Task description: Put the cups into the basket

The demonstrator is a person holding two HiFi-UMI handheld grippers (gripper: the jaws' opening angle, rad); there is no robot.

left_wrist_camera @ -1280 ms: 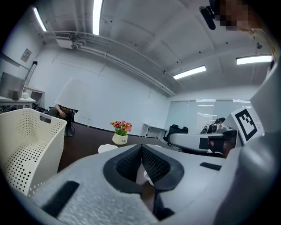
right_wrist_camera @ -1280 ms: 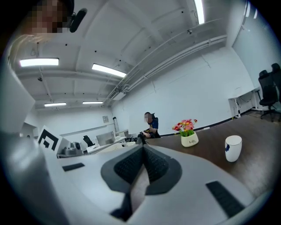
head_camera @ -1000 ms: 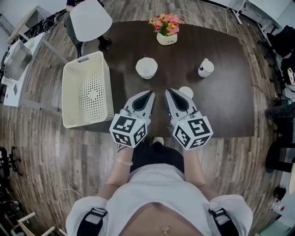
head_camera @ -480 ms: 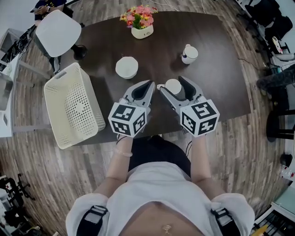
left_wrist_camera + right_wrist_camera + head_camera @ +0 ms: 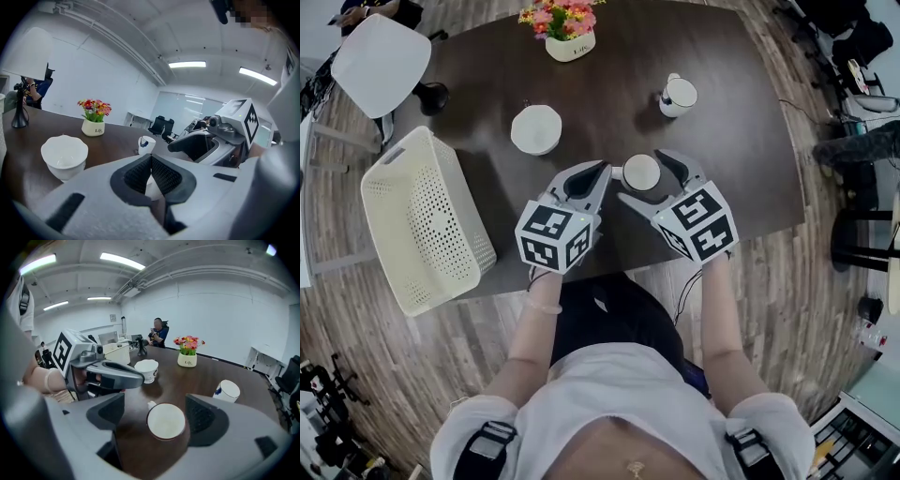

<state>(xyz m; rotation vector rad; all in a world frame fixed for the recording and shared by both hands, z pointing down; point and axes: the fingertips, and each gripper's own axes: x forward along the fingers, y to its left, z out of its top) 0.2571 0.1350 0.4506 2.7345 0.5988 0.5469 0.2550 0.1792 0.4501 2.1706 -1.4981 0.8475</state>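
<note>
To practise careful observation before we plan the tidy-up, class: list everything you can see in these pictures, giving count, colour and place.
table: one, dark brown, centre of the room
cups: three, white, all on the table: small cup nearest the person, wavy-rimmed cup towards the basket, blue-marked cup far right
flower pot: one, white with pink and yellow flowers, table's far edge
basket: one, cream, perforated, empty, at the table's left edge
chair: one, white, beyond the basket
seated person: one, blue top, far side of the room
left hand-held gripper: one, grey-white, shut, empty, beside the small cup
right hand-held gripper: one, grey-white, jaws have just been opening, small cup between them untouched
</note>
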